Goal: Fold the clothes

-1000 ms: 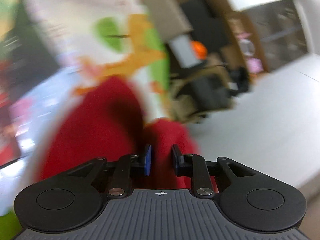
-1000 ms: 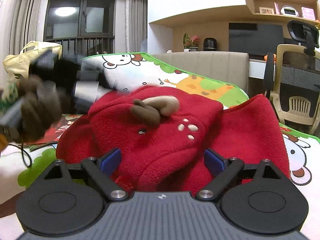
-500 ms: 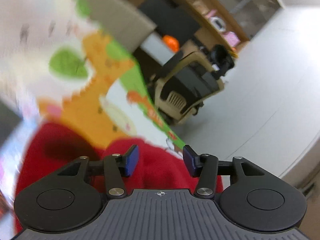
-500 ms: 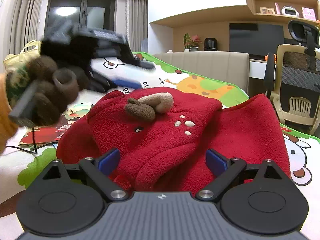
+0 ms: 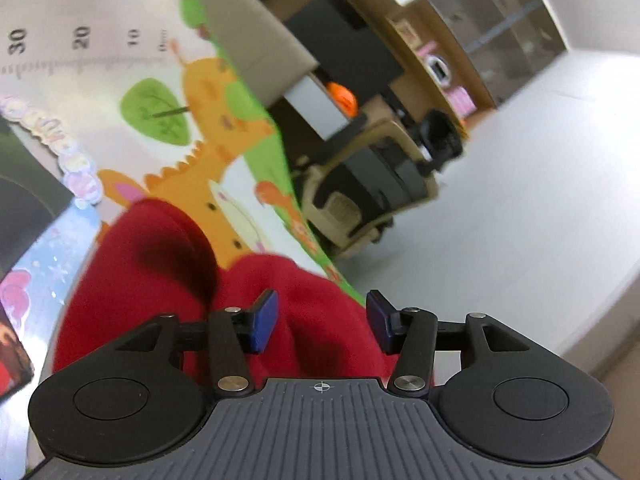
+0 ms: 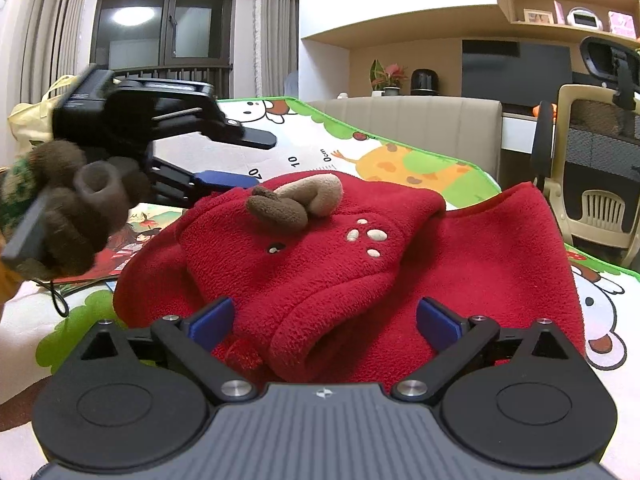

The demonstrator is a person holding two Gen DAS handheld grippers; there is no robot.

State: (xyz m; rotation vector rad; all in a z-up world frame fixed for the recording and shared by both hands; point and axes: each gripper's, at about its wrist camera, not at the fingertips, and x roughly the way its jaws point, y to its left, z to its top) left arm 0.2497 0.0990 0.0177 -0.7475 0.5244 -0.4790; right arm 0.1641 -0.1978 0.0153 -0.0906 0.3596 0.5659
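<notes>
A red fleece hooded garment [image 6: 320,264] with brown and tan antlers [image 6: 296,200] lies bunched on a cartoon play mat [image 6: 400,160]. My right gripper [image 6: 324,320] stands open just above its near edge, the fleece bulging between the blue pads without being clamped. In the left wrist view the same red garment [image 5: 168,272] fills the lower left, and my left gripper [image 5: 322,320] is open over a fold of it. From the right wrist view the left gripper [image 6: 240,156] hovers at the hood's far left, held by a brown-gloved hand [image 6: 80,208].
A beige-framed office chair [image 6: 592,184] stands off the mat's right edge. A beige headboard-like panel [image 6: 420,120], desk and shelves are behind. Picture books [image 6: 132,240] lie on the mat at the left beside a black cord [image 6: 56,300].
My left gripper has opened and let go of the red fleece it pinched a second ago, then swung up over the hood's far left. The right gripper has barely moved.
</notes>
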